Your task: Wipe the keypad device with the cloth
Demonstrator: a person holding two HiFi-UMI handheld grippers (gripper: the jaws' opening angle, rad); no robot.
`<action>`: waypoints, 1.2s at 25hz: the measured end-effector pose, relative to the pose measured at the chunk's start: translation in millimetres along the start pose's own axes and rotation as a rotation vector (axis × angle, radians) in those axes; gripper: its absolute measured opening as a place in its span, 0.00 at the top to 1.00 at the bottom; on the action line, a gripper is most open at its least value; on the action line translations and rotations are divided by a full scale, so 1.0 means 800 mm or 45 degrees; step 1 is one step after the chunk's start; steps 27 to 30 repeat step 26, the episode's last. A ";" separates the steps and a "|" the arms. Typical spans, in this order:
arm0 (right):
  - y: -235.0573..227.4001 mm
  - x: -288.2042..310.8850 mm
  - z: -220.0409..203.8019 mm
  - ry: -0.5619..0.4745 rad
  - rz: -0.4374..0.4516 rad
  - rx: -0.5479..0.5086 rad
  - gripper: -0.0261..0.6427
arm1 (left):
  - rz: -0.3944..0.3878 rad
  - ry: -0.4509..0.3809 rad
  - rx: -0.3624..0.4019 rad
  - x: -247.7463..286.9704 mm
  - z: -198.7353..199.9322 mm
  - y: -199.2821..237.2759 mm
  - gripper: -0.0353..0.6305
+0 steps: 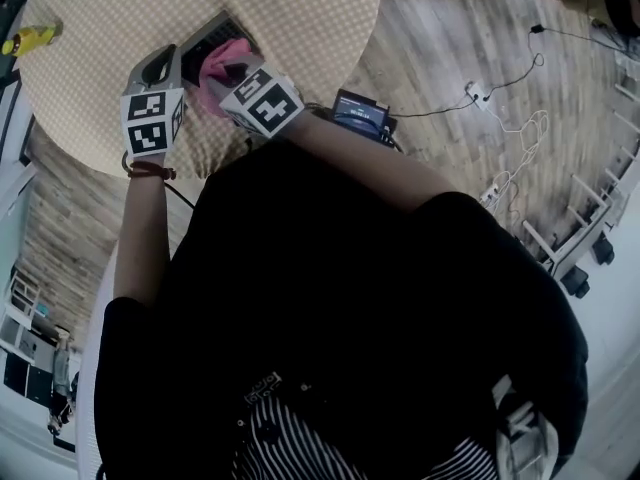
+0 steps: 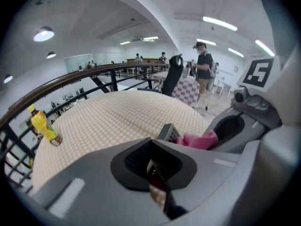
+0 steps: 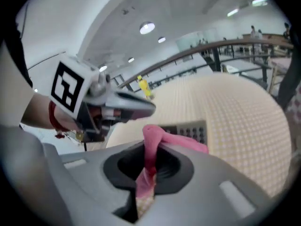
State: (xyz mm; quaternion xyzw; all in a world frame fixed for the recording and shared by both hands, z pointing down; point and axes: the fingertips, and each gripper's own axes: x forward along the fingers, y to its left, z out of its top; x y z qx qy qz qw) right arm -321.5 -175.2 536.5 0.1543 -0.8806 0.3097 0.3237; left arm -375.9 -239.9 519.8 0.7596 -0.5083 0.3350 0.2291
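Observation:
Above the near edge of the round table, a grey keypad device point(image 1: 203, 40) is held up. My left gripper point(image 1: 172, 63) is shut on its near end, and a dark thin edge sits between the jaws in the left gripper view point(image 2: 157, 173). The keys point(image 2: 170, 133) show just beyond. A pink cloth point(image 1: 226, 62) lies on the keypad, with my right gripper point(image 1: 238, 72) shut on it. In the right gripper view point(image 3: 146, 173) the cloth point(image 3: 154, 142) runs up out of the jaws and drapes over the keypad point(image 3: 194, 130).
The round table point(image 1: 300, 18) has a pale checked cover. A yellow bottle point(image 1: 30, 38) stands at its far left edge. A small screen device point(image 1: 360, 114) and cables point(image 1: 510, 118) lie on the wooden floor to the right. A railing point(image 2: 70, 79) and people point(image 2: 203, 69) are behind.

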 end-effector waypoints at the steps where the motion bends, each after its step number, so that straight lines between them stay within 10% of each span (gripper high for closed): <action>1: 0.004 -0.019 0.021 -0.071 -0.028 -0.047 0.91 | -0.014 -0.063 -0.077 -0.017 0.004 -0.007 0.95; 7: 0.034 -0.092 0.080 -0.194 -0.104 -0.097 0.92 | -0.097 -0.395 -0.393 -0.124 0.027 -0.028 0.95; 13: 0.055 -0.161 0.083 -0.235 -0.151 -0.194 0.92 | -0.177 -0.604 -0.362 -0.161 0.081 -0.080 0.95; 30: 0.160 -0.182 -0.022 -0.203 -0.122 -0.341 0.92 | -0.244 -0.612 -0.372 -0.243 -0.035 -0.195 0.94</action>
